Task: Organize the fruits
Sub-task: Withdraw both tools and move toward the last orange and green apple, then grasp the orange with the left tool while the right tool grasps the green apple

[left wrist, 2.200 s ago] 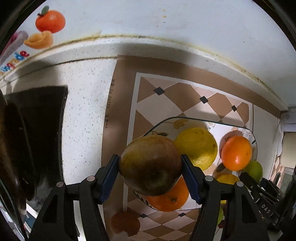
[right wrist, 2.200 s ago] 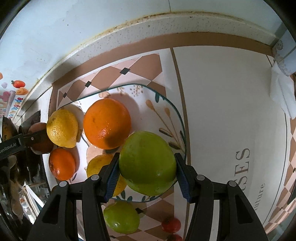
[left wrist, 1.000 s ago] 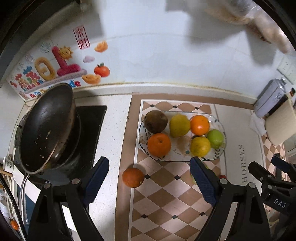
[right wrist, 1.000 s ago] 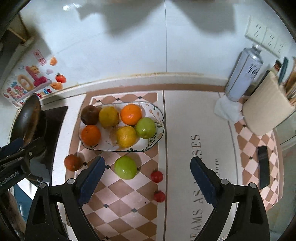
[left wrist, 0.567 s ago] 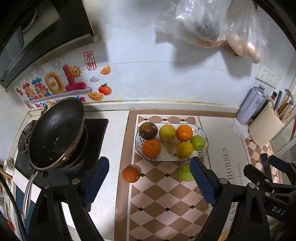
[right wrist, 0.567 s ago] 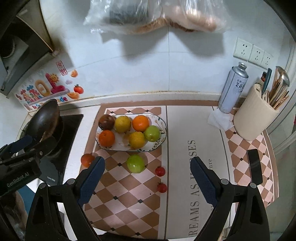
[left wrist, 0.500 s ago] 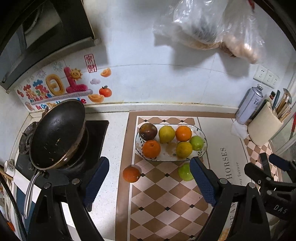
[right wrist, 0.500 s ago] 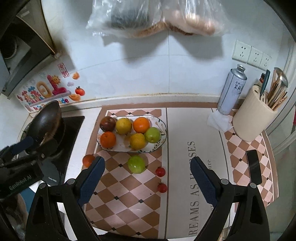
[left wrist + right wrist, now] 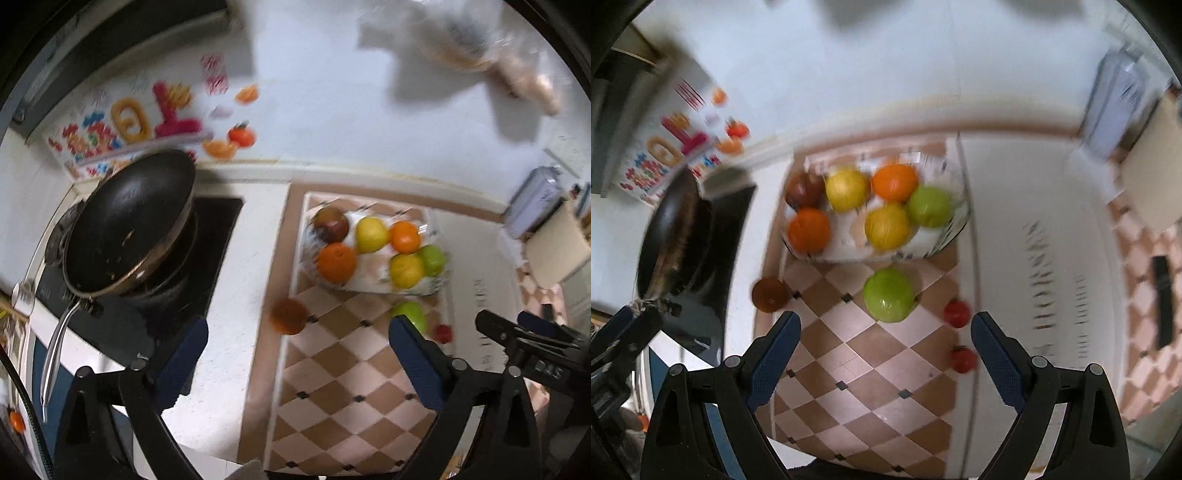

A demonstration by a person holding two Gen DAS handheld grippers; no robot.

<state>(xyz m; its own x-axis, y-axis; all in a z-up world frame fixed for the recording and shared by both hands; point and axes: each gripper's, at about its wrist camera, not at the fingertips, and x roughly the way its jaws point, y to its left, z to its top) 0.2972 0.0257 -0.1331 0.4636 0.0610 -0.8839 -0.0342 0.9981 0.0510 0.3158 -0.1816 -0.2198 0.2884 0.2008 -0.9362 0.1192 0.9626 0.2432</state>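
Observation:
An oval patterned plate (image 9: 373,286) (image 9: 945,236) on the checked mat holds several fruits: a dark apple (image 9: 331,225), a lemon (image 9: 371,234), two oranges, a yellow fruit and a green apple (image 9: 929,206). In front of the plate lie a loose orange (image 9: 290,316) (image 9: 771,294), a green apple (image 9: 888,295) (image 9: 410,314) and two small red tomatoes (image 9: 956,314). My left gripper (image 9: 297,356) is open and empty, high above the loose orange. My right gripper (image 9: 884,350) is open and empty, above the loose green apple. Both views are motion-blurred.
A black frying pan (image 9: 129,221) sits on the stove at the left. A spray can (image 9: 532,201) and a beige utensil holder (image 9: 557,247) stand at the back right. A black phone (image 9: 1161,295) lies at the right. Bags hang on the wall.
Both grippers let go of the dark apple and the green apple on the plate, opened and pulled far up and back. Since half a second ago both have come lower and closer to the loose fruits.

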